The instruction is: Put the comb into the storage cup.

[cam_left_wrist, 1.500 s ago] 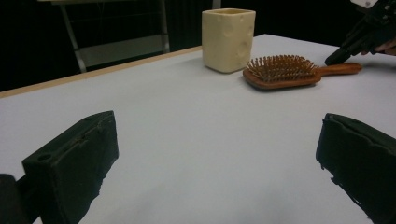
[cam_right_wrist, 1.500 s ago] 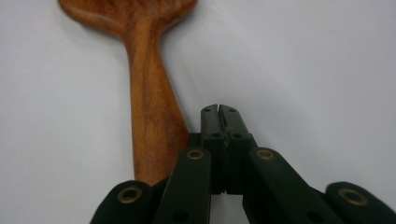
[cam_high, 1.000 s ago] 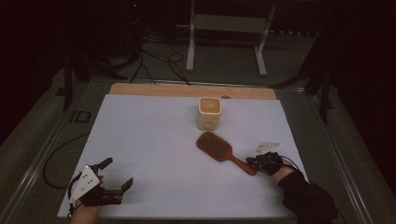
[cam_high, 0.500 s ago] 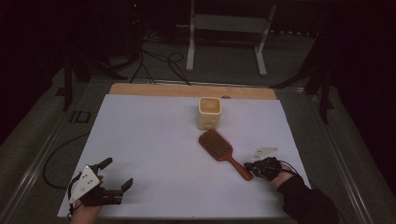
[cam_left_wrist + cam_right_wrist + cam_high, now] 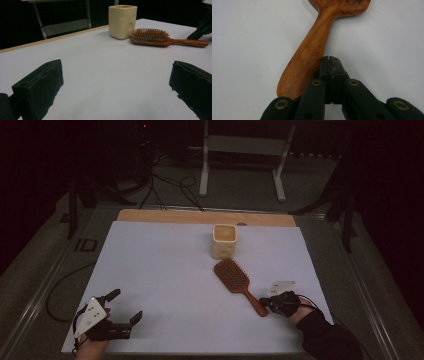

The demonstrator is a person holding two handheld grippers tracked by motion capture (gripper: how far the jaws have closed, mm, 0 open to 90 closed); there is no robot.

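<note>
**Right gripper closed beside the hairbrush handle; left gripper spread and idle**

I see the wooden hairbrush (image 5: 237,284) lying bristles-up on the white worktop (image 5: 165,270), right of centre, its paddle head toward the far side and its handle running toward the near right. Just beyond the head, but apart from it, stands the cream cup (image 5: 224,240), upright with its mouth open to the top.

My right gripper (image 5: 266,303) sits at the near right, at the very end of the handle. In the right gripper view, the right gripper (image 5: 329,58) has its jaws pressed together with nothing between them; they lie alongside the handle of the hairbrush (image 5: 312,47), against its right edge, not around it. Whether they actually touch the wood I cannot tell.

My left gripper (image 5: 124,306) rests at the near left corner of the worktop, well apart from hairbrush and cup. In the left gripper view its jaws stand wide apart over bare worktop (image 5: 100,75), with the hairbrush (image 5: 160,38) and cup (image 5: 122,21) far ahead.
</note>
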